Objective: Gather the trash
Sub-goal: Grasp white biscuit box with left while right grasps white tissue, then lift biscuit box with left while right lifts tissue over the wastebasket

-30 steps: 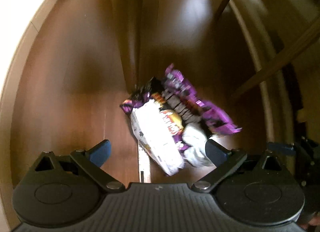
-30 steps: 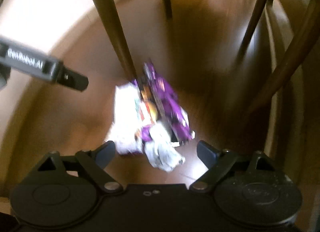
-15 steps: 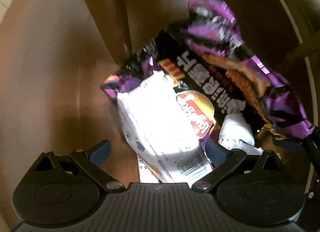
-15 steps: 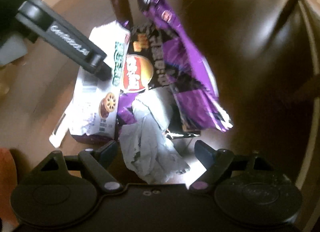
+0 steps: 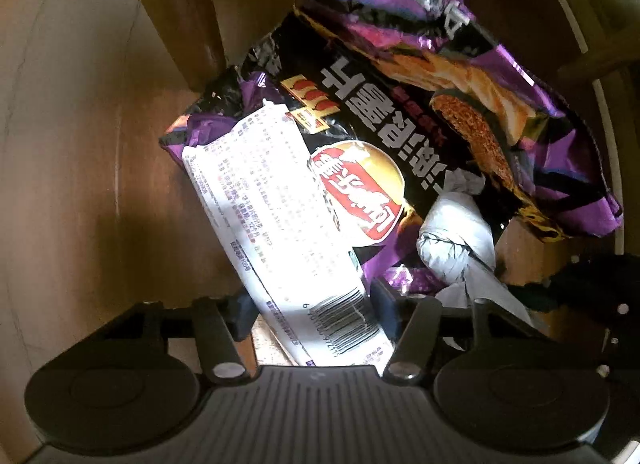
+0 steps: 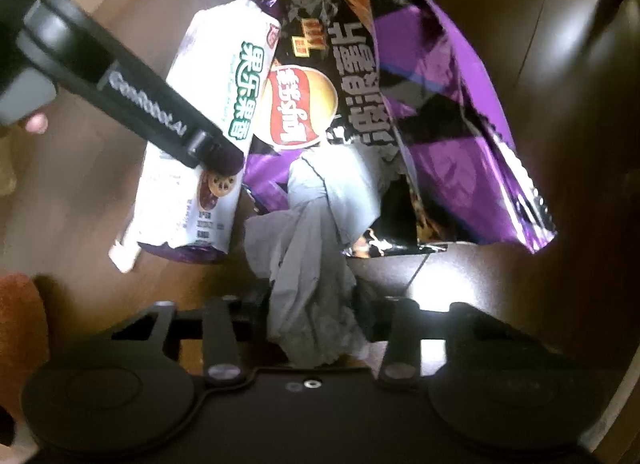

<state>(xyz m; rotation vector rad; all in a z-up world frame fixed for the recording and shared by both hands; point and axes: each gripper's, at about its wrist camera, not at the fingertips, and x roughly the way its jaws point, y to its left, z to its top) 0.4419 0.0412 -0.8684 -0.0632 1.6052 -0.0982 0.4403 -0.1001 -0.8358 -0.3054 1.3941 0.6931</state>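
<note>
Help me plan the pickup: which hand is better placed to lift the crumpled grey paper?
Right. The right gripper has the crumpled grey paper between its closing jaws. The left gripper is closing around the white wrapper instead.

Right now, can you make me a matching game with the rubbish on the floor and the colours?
Things:
1. chip bag
2. biscuit wrapper
3. crumpled tissue
4. floor

Colours:
A. brown
B. pale grey
C. purple and black
D. white with tiny print and a barcode

Pairs: 1-C, 2-D, 3-B, 4-A
</note>
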